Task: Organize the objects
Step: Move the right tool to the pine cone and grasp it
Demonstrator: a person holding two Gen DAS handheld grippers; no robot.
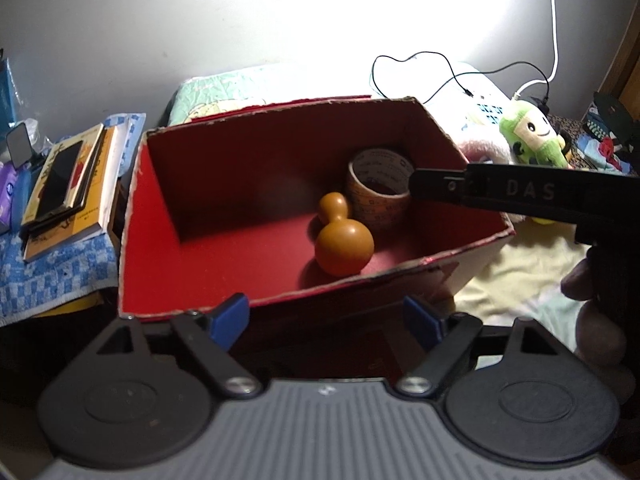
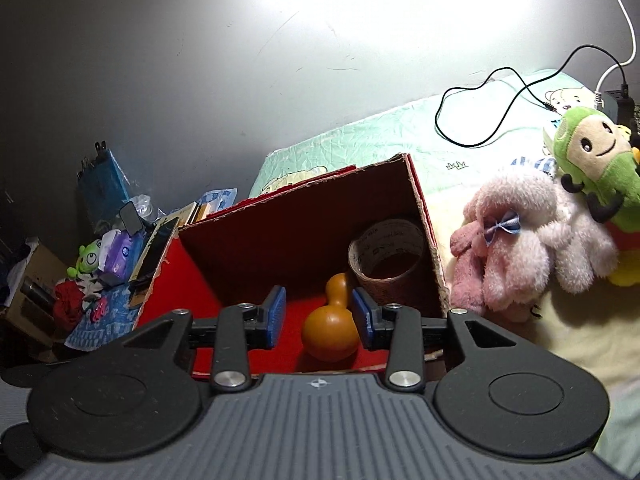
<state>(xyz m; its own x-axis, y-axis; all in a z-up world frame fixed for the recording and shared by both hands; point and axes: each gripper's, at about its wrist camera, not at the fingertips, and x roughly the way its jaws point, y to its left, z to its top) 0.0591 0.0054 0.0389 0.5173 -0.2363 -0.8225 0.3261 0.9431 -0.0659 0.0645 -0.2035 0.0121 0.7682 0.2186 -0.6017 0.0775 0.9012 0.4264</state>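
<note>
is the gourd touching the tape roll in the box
Cannot tell. In both wrist views the gourd neck overlaps the tape roll in the red box, so neither contact nor a gap shows plainly.

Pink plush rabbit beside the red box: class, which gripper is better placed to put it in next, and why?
Probably the right gripper: its view shows the pink plush rabbit close by, right of the red box. The left gripper, open, faces the box's near wall, further off.
</note>
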